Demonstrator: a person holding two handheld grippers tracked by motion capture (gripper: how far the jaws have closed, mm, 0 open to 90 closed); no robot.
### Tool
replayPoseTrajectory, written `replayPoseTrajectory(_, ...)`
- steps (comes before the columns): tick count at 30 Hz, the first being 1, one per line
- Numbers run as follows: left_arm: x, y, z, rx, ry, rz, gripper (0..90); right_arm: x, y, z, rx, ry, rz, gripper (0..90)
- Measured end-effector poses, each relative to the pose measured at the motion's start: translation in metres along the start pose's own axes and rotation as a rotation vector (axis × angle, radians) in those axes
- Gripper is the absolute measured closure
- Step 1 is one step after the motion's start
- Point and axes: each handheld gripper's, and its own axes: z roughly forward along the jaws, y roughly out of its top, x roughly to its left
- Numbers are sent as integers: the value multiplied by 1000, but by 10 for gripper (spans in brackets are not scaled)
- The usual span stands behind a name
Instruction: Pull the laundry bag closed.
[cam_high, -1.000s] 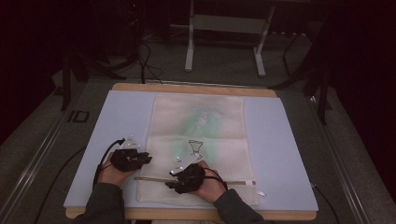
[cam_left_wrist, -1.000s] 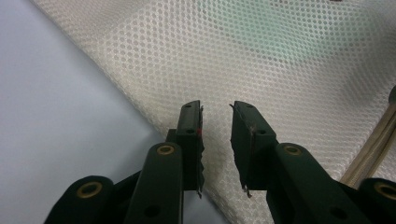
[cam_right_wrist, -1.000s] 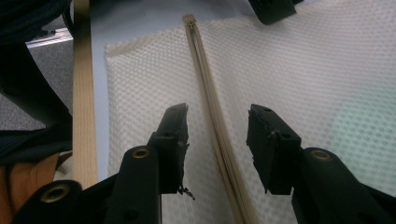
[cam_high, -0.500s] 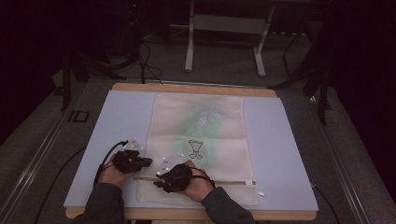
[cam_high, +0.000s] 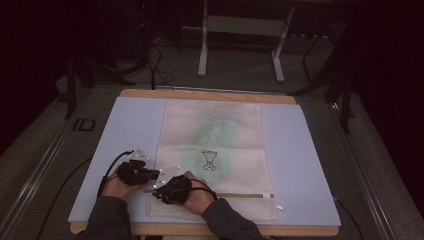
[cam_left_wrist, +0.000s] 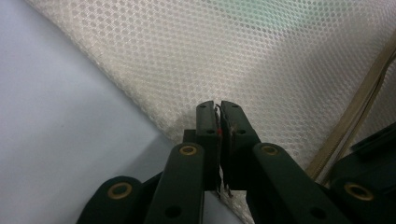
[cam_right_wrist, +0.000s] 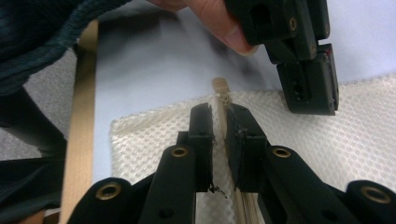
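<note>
Jaws of the left gripper (cam_left_wrist: 218, 106) pressed together on the edge of the white mesh bag (cam_left_wrist: 261, 60), pinching the netting at its border, just closed within the last moment. Jaws of the right gripper (cam_right_wrist: 219, 109) also drawn nearly together, having just been closing, with the beige zipper strip (cam_right_wrist: 220, 88) of the bag running up between the two pads; pinched on that strip as far as can be told. Beyond the right jaws and a little to their right, the black tips of the left gripper, resting on the same mesh, with a fingertip (cam_right_wrist: 231, 35) of the person just above them. To the left of the right jaws, the wooden edge (cam_right_wrist: 83, 121) of the board under the pale blue mat (cam_right_wrist: 154, 60). Seen from the high view: bag (cam_high: 215, 150) lying flat on the mat, long axis running away from the person, zipper across the near end, both grippers close together at its near left corner. Printed on the bag: a small dark outline like a cup or vase (cam_high: 209, 160); above it some greenish marks, too blurred to read. On the floor left of the mat, the letters "ID" (cam_high: 83, 124).
</note>
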Motion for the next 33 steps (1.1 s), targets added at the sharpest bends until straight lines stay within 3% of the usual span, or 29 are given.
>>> replayPoseTrajectory(16,4,-1,1,-18,-34,-50,844,-3,19,22,1,-5,-3,800)
replayPoseTrajectory(22,6,-2,-2,-38,-21,-62,842,-5,21,24,2,-6,0,793)
replayPoseTrajectory(33,8,-2,-6,-59,9,-79,835,-3,26,41,53,-12,-22,797)
